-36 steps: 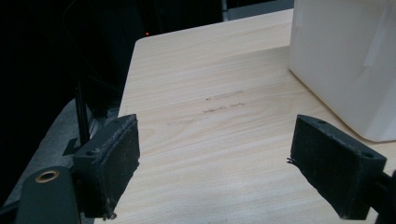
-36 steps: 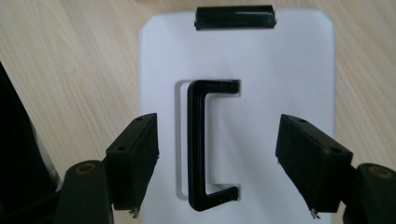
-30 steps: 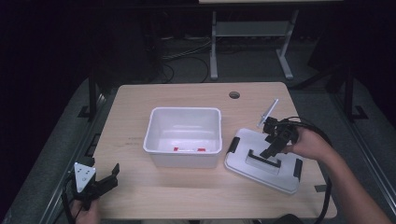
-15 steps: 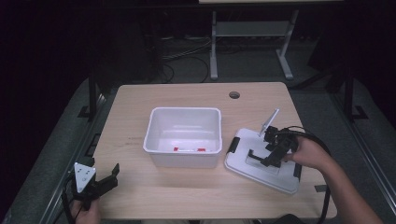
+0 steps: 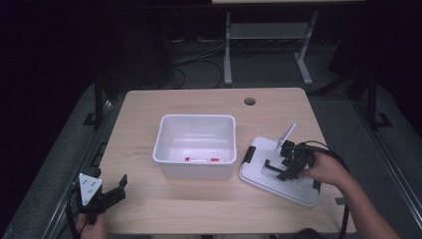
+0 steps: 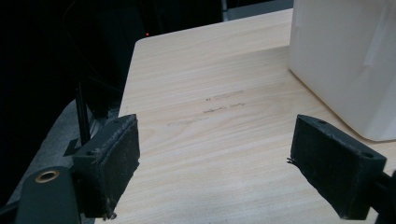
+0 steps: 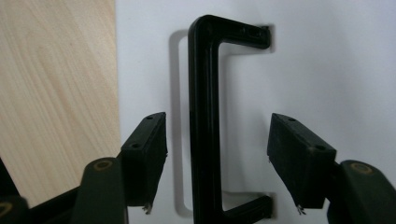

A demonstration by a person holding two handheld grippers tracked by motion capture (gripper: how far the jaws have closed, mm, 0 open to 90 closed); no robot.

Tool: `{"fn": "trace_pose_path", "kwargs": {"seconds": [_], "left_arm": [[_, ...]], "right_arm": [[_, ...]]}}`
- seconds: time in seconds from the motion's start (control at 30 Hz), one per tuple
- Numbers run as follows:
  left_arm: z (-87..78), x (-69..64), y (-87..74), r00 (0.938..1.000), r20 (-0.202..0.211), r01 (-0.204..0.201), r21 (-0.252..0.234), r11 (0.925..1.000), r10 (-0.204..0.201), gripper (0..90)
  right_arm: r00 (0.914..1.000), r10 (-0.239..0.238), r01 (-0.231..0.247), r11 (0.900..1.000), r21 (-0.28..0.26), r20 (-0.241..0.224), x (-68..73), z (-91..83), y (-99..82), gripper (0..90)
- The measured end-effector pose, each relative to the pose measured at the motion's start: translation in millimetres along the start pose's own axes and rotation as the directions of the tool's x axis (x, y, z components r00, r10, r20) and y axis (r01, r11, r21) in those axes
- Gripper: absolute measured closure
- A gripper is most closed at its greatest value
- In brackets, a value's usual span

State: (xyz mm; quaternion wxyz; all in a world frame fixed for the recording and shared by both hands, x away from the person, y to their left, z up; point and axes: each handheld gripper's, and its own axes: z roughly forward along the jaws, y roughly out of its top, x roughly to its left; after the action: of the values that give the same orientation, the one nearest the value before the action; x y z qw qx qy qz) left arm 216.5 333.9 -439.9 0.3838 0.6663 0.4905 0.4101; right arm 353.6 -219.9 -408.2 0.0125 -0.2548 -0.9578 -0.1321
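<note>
A white lid (image 5: 293,190) lies flat on the table to the right of an open white bin (image 5: 196,144). On the lid's top is a black handle (image 7: 204,93). My right gripper (image 5: 278,167) points down over the lid, and its jaws straddle the handle's bar. The jaws have just been closing, but gaps remain on both sides of the bar, so the right gripper (image 7: 217,140) is open. My left gripper (image 5: 117,191) rests at the table's near left corner. In its own view the left gripper (image 6: 215,158) stands wide open over bare wood with nothing between the pads.
The bin (image 6: 345,60) holds a small red-and-white label (image 5: 201,160) on its floor. Black latches sit at the lid's ends (image 5: 247,155). A round cable hole (image 5: 250,101) is at the table's far edge. A metal frame (image 5: 266,35) stands behind the table.
My right gripper has sunk toward the lid and its jaws have narrowed around the handle. The left gripper has stayed still.
</note>
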Motion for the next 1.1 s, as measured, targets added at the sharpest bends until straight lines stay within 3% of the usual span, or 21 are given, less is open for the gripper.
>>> {"fn": "trace_pose_path", "kwargs": {"seconds": [0.87,1.1], "left_arm": [[0.4,-0.2,0.1,1.0,0.0,-0.001,-0.001,1.0,0.001,15.0],[0.2,0.4,0.0,1.0,-0.004,-0.002,0.001,1.0,0.002,15.0]], "right_arm": [[0.998,0.026,-0.025,0.9993,-0.027,0.058,-10.7,-20.5,-0.5,65.2],[0.9977,0.029,-0.028,0.9995,-0.014,0.062,-15.3,-18.6,2.6,70.6]]}}
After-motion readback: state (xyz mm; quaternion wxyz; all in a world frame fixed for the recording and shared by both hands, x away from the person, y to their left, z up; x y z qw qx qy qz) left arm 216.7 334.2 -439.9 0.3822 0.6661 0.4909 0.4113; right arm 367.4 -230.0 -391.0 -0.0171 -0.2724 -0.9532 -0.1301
